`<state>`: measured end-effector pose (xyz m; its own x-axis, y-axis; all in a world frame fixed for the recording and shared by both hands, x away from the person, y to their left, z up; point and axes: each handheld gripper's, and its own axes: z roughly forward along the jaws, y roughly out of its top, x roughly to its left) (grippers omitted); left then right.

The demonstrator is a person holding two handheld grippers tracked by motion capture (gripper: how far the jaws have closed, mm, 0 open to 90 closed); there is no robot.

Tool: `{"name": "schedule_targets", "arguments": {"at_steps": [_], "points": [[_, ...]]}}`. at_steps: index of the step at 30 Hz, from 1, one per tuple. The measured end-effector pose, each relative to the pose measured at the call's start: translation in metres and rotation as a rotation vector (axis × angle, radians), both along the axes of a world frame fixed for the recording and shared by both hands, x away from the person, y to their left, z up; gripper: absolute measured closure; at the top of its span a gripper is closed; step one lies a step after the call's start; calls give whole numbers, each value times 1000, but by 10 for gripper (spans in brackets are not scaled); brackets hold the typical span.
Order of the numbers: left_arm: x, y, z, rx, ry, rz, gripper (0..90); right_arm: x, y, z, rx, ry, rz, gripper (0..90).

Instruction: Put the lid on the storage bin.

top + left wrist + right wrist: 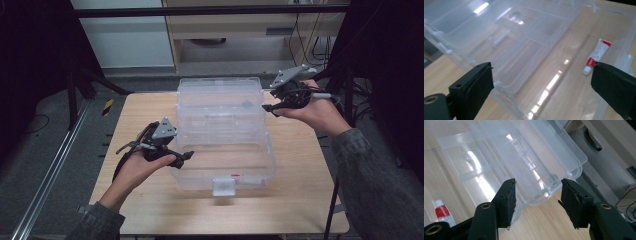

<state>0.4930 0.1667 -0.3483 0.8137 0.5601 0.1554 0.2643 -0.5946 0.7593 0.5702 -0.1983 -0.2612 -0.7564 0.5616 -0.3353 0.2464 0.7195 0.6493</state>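
clear plastic compartment box [222,135] lies open mid-table, lid toward 12 o'clock. small red-and-white tube [236,176] inside box at 6 o'clock. left gripper [186,156] at box's 8 o'clock, jaws wide, empty. right gripper [267,108] at lid's 3 o'clock, jaws half open, empty.

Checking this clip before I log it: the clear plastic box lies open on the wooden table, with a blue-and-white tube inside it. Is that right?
Not quite: the tube is red and white, not blue and white, as the left gripper view shows. The clear plastic box does lie open on the wooden table.
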Motion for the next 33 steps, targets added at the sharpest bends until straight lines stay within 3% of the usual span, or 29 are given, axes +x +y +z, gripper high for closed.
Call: {"name": "schedule_targets", "arguments": {"at_steps": [2, 6, 15, 19, 22, 26, 30, 33], "points": [[0, -8, 1, 29, 4, -53, 35, 5, 7, 7, -8, 4, 12, 534], [2, -13, 0, 74, 5, -83, 36, 11, 19, 7, -42, 6, 20, 595], [4, -9, -1, 32, 10, -70, 47, 13, 43, 1, -117, 33, 91, 670], [5, -12, -2, 51, 11, -91, 54, 18, 52, -9, -153, 54, 115, 679], [7, -13, -6, 57, 15, -104, 56, 24, 56, -19, -200, 74, 116, 596], [12, -17, -12, 84, 28, -124, 56, 30, 60, -29, -237, 97, 138, 576], [12, -20, -14, 90, 32, -134, 56, 36, 64, -33, -270, 112, 152, 577], [11, -20, -16, 82, 35, -138, 56, 39, 71, -34, -324, 110, 201, 644]]}}
